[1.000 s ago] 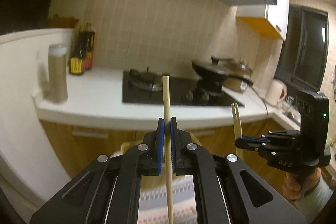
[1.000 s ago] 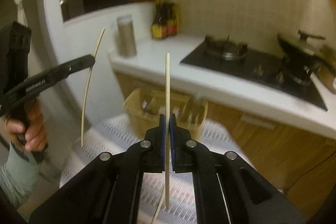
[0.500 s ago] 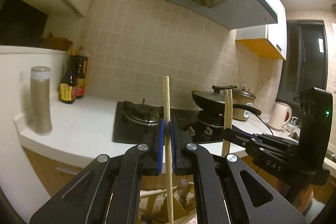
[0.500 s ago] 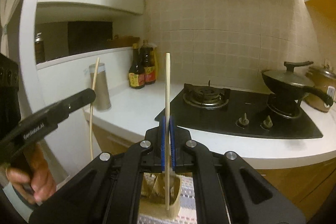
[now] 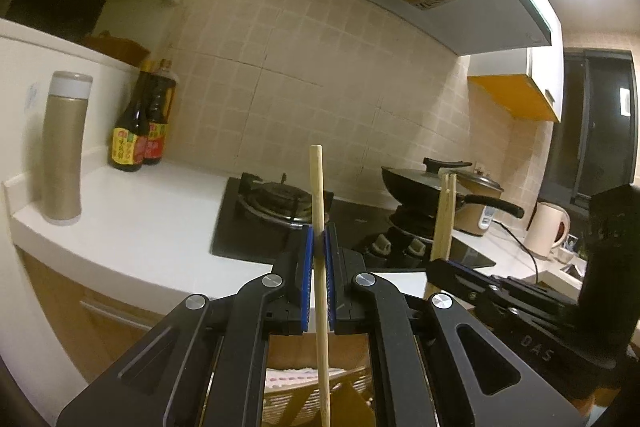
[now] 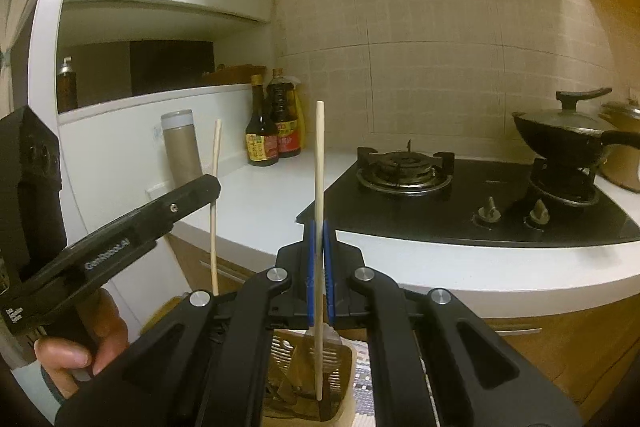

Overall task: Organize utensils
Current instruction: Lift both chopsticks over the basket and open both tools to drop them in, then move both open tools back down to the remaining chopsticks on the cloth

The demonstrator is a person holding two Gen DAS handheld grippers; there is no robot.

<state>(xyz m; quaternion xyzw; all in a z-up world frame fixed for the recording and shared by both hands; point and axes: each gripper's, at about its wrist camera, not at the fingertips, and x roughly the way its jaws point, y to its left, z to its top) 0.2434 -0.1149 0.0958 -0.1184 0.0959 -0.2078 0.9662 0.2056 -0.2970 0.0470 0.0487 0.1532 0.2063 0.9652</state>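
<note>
Change: the white countertop [image 5: 152, 211] now fills mid-frame; one second ago the basket [image 6: 344, 359] and striped mat were fuller in view.
Left gripper [image 5: 318, 247]: clamped on an upright, round wooden chopstick [image 5: 318, 211], centre frame.
Right gripper [image 6: 319, 239]: clamped on a pale, slender chopstick [image 6: 319, 167], above the slotted basket, bottom centre.
</note>
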